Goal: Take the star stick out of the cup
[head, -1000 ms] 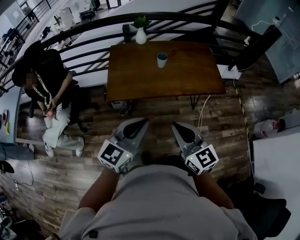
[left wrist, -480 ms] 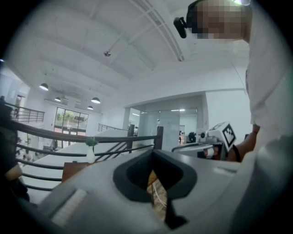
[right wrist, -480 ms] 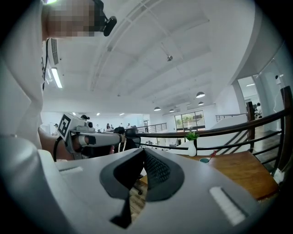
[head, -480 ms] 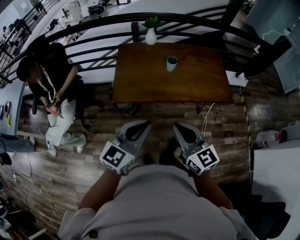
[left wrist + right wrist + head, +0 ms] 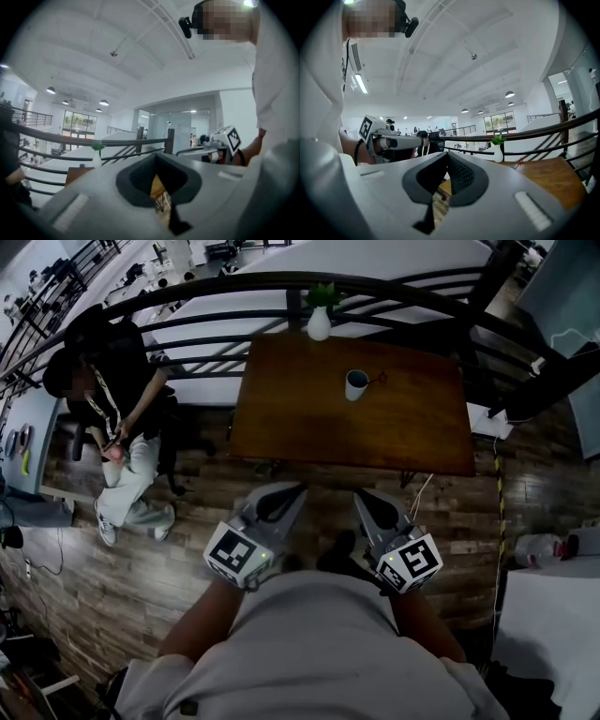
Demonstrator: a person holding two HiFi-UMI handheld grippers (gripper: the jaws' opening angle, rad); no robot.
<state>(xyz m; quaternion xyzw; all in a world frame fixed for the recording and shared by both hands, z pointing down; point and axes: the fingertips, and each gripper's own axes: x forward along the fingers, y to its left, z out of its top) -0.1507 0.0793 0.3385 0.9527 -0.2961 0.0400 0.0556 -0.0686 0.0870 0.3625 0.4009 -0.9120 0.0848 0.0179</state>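
Head view, steeply down: left gripper (image 5: 292, 491) and right gripper (image 5: 362, 497) held side by side at lower middle, over plank floor (image 5: 187, 549), in frame just below the near edge of a dark wooden table (image 5: 309, 427). Both pointed toward the table, neither touching it.

Left gripper view: jaws clenched, tips met, nothing held, only floor and a sliver of table showing through the loop behind the tips. Right gripper view: same story, jaws pressed together and empty.

Well apart from both grippers, toward the table's far side and right of centre, a pale cup (image 5: 356, 384) standing upright. Just right of its rim, a thin reddish stick (image 5: 379, 379), too small to make out any star. Impossible to say whether resting in the cup or beside it.

At the far edge, left of the cup, a white vase (image 5: 320, 324) with a green sprig, backed by a dark railing (image 5: 187, 329). Left of the table, a seated person (image 5: 112, 399) in dark top and light trousers, close by the railing.

Square-marker cubes at the rear of each gripper, against a pale shirt (image 5: 319, 652) filling the bottom of the frame.
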